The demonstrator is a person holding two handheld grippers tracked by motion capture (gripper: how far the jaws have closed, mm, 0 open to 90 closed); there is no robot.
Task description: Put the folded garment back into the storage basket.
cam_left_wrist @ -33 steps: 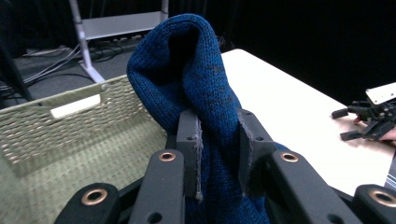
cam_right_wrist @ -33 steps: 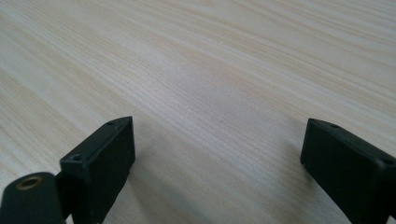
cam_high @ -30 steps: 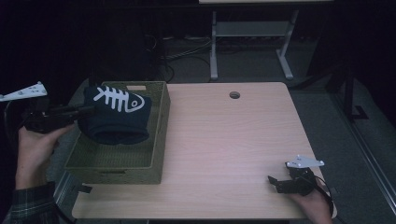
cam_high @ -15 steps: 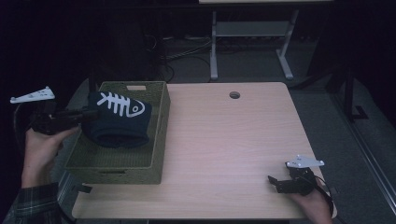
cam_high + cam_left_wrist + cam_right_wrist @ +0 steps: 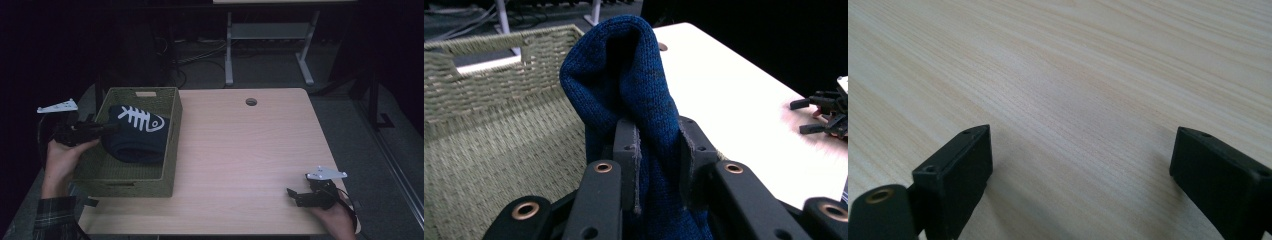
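The left hand-held gripper [image 5: 107, 129] reached in over the near-left wall of the woven basket [image 5: 170, 145], jaws clamped on a fold of the dark blue knitted garment [image 5: 137, 137]. In the left gripper view the knit [image 5: 634, 85] stood pinched between the two pads and rose ahead of them in a rounded hump, with the basket's wall [image 5: 489, 80] and its cut-out handle beyond, to the left of the jaws. The garment lay inside the basket, bunched toward the gripper's side, its white fishbone print [image 5: 141, 119] facing up (the far half of the basket floor showed bare weave). The left hand [image 5: 62, 160] held the gripper's body just outside the basket wall.

The right hand-held gripper [image 5: 295, 196] sat low at the near-right corner of the bench [image 5: 250, 150], well apart from the basket. Its jaws stood wide apart with nothing between them; the right gripper view showed bare pale wood grain [image 5: 1073, 90] ahead of and between the two black pads. A round cable hole [image 5: 251, 102] lay far ahead of that gripper, toward the bench's back edge.
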